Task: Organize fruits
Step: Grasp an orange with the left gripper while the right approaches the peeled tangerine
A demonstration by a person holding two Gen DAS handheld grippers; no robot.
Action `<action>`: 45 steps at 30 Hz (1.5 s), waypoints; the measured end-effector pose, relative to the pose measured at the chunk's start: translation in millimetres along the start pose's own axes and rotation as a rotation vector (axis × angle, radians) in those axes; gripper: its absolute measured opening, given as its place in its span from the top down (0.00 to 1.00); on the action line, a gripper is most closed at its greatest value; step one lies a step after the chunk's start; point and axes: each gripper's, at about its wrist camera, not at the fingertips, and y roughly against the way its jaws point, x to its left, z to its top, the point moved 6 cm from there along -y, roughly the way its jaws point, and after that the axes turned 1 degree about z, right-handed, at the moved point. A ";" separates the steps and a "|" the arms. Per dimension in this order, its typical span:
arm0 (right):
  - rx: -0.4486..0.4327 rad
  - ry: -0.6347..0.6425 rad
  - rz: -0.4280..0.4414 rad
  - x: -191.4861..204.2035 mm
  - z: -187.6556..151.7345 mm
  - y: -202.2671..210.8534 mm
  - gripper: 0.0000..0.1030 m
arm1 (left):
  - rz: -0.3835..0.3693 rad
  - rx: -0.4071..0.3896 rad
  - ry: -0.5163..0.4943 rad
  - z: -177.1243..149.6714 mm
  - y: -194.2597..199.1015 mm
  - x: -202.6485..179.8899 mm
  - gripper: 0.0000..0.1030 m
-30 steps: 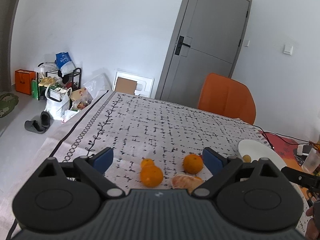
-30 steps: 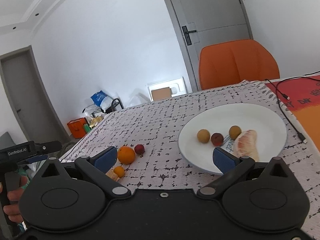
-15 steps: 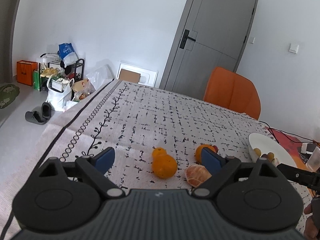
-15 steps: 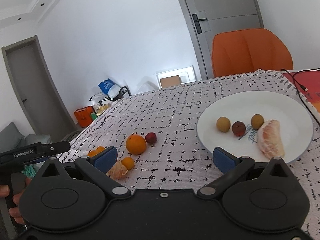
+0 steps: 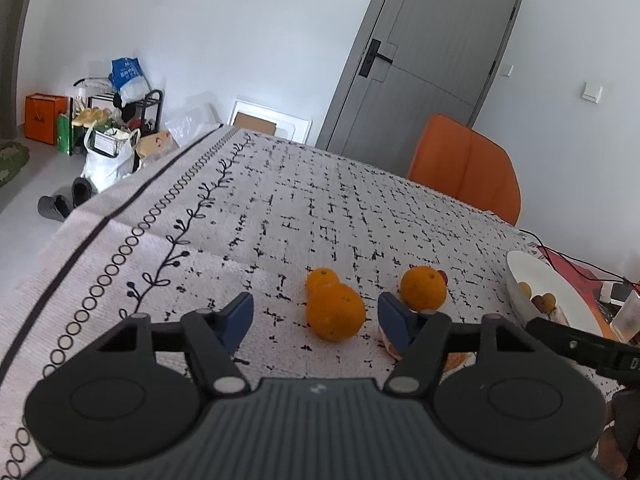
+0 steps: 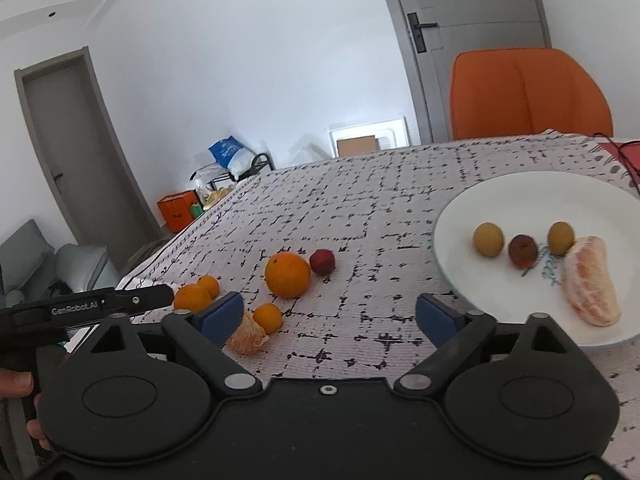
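Oranges [image 5: 335, 316] lie loose on the patterned surface [image 5: 280, 216], well apart from the white plate [image 6: 480, 200]. Left tool [image 5: 316, 316] has just been closing around the nearest orange, pads not yet touching. Right tool [image 6: 328, 316] stands apart, empty, also narrowing.

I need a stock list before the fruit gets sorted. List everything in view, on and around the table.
oranges: four, orange, on the tablecloth left of the plate
peeled citrus pieces: two, pale orange, one on the plate, one on the cloth
small round fruits: two yellow-brown and one dark red on the plate, one red beside the largest orange
plate: one, white, right side
tablecloth: one, white with black marks, covering the table
chair: one, orange, behind the table
bags and rack: several, mixed colours, by the wall
left gripper: black, blue pads, open, orange between untouched; jaws just closing
right gripper: same, open over bare cloth; jaws just closing
hand: one, on the left gripper's handle
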 end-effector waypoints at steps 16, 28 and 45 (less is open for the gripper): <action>0.075 0.038 0.034 24.3 -3.0 -29.7 0.20 | -0.072 0.049 0.027 -9.0 -25.6 -5.8 0.65; 0.104 0.072 0.076 47.9 -12.0 -45.6 0.26 | -0.056 0.048 0.046 -6.5 -11.7 10.9 0.65; 0.127 0.102 0.049 61.1 -23.2 -45.9 0.78 | -0.014 0.034 0.053 -3.2 10.3 28.5 0.65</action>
